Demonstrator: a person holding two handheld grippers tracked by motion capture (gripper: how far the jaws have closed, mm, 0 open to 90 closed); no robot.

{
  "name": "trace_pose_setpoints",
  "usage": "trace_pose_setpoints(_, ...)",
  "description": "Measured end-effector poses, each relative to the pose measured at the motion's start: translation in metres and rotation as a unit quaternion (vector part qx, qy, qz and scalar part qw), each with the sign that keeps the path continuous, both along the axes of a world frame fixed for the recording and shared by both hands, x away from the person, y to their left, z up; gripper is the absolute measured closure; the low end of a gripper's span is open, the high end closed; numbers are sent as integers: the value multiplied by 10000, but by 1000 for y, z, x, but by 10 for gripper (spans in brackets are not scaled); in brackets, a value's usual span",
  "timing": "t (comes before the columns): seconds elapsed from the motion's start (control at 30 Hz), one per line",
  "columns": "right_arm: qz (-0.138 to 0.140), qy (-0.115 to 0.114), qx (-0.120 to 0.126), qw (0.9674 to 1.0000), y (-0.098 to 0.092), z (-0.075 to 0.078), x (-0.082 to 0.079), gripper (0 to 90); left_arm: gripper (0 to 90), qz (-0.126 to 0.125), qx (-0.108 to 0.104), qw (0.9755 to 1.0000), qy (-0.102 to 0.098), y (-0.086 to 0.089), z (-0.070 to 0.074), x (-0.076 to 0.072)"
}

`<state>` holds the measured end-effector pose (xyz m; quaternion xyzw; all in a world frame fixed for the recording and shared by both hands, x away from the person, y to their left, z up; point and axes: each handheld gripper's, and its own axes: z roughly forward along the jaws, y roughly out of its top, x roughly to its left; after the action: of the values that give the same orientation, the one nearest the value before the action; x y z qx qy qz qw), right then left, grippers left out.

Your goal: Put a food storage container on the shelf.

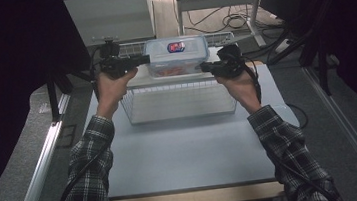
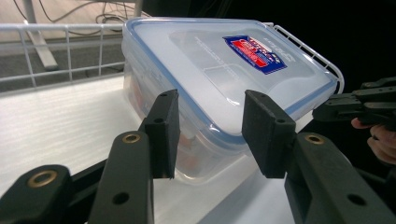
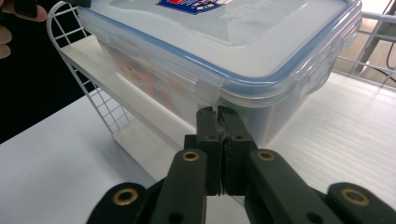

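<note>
While both forearms in plaid sleeves reach forward in the high view, a clear rectangular plastic container with a blue-sealed lid (image 1: 177, 55) sits on top of a white wire rack (image 1: 179, 100) at the far end of the pale grey surface (image 1: 186, 150). A red and blue label marks the lid, and something orange shows through the container's wall. The left tool (image 1: 142, 60) is held at the container's left end and the right tool (image 1: 204, 67) at its right end, near its front corner. From this height their jaw positions cannot be told.

Seen from the left tool view, the left tool (image 2: 210, 128) has its two black jaws spread wide, released, with the container (image 2: 224, 79) just beyond them and its near corner showing in the gap. No contact with the container can be seen. The container rests on the rack's white shelf (image 2: 60, 121), whose wire rail runs behind it. At the right edge the other tool (image 2: 359, 105) and a hand (image 2: 380, 140) appear.

Looking along the right tool view, the right tool (image 3: 219, 114) is clenched, jaws pressed together with nothing seen between them, their tips just below the container's lid rim (image 3: 243, 84). Whether they touch it cannot be told. The rack's wire side (image 3: 102, 107) drops to the surface (image 3: 51, 158) at left.
</note>
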<state>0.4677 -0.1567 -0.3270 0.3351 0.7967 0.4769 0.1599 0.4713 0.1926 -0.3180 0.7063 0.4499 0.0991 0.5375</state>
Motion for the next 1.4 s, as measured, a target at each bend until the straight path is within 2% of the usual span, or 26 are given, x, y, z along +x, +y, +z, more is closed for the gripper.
trace_pose_setpoints(0.07, 91, -4, 59, 9999, -1, 0, -5, 813, 498, -52, -21, 9999, -132, 1, 2, -3)
trace_pose_setpoints(0.1, 91, -4, 59, 9999, -1, 0, -5, 813, 498, -84, -55, 9998, -166, 1, 3, -6)
trace_pose_setpoints(0.13, 137, -58, 41, 9999, -2, 0, -9, 752, 446, -171, -39, 9994, -284, 1, 6, -13)
trace_pose_setpoints(0.17, 137, -58, 41, 9999, -2, 0, -9, 752, 409, -171, -39, 9994, -284, 1, 6, -13)
trace_pose_setpoints(0.2, 162, -72, 28, 9998, -3, 0, -12, 725, 409, -255, 8, 9990, -368, 0, 6, -18)
trace_pose_setpoints(0.3, 237, -135, -43, 9996, -3, -3, -19, 626, 308, -427, 323, 9969, -581, -5, 4, -33)
trace_pose_setpoints(0.47, 318, -264, -85, 9991, -5, -9, -29, 484, 234, -670, 696, 9930, -681, -12, -6, -54)
trace_pose_setpoints(0.57, 349, -329, -171, 9987, -5, -13, -36, 403, 228, -767, 747, 9915, -742, -14, -14, -67)
trace_pose_setpoints(0.77, 435, -390, -207, 9981, -8, -24, -50, 294, 175, -927, 829, 9897, -707, -19, -34, -89)
trace_pose_setpoints(0.93, 541, -381, -163, 9977, -11, -34, -61, 244, 142, -1034, 904, 9883, -664, -24, -51, -105)
trace_pose_setpoints(1.07, 593, -395, -81, 9974, -15, -41, -70, 193, 117, -1091, 850, 9885, -616, -25, -63, -115)
trace_pose_setpoints(1.23, 626, -385, 19, 9973, -21, -49, -79, 139, 80, -1112, 945, 9875, -598, -28, -80, -124)
trace_pose_setpoints(1.4, 615, -315, 11, 9976, -25, -61, -86, 96, 41, -1023, 1090, 9864, -684, -29, -98, -134)
